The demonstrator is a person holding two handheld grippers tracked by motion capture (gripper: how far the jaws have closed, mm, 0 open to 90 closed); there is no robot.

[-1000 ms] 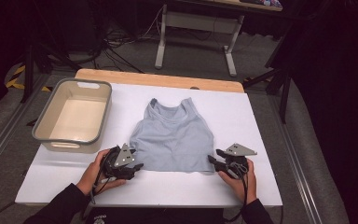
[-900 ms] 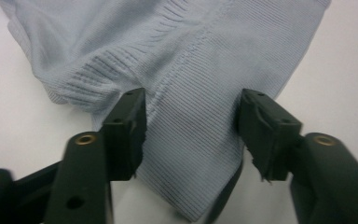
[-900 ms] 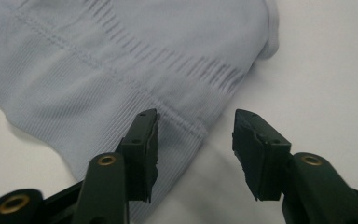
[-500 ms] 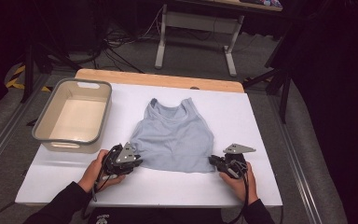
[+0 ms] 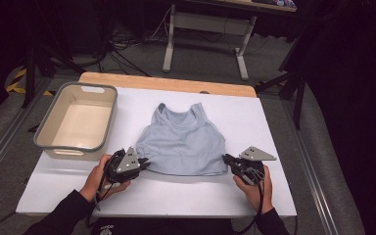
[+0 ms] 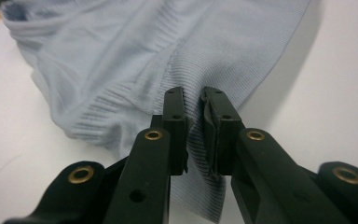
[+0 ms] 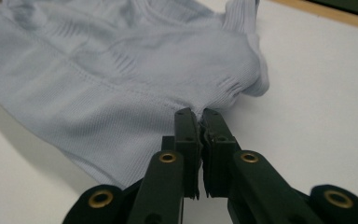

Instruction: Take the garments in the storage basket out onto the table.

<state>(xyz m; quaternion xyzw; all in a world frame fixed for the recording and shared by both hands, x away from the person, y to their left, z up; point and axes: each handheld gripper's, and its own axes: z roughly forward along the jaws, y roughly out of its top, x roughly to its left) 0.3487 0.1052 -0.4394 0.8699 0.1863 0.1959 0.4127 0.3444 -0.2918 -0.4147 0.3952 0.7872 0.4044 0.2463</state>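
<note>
Pale blue top lies flat mid-table, hem corners pinched by left gripper and right gripper. Grey tub stands far left on white table; dark floor around.

A: What sort of place is this?
B: Lab or test bay, not a home. White board on a wooden worktop, dark surround, grey carpet floor.
A: Evidence?
B: Loose cables trailing on the floor behind, metal-frame desk legs, yellow-black hazard tape at left, aluminium rails flanking the worktop. Staged recording setup.
</note>
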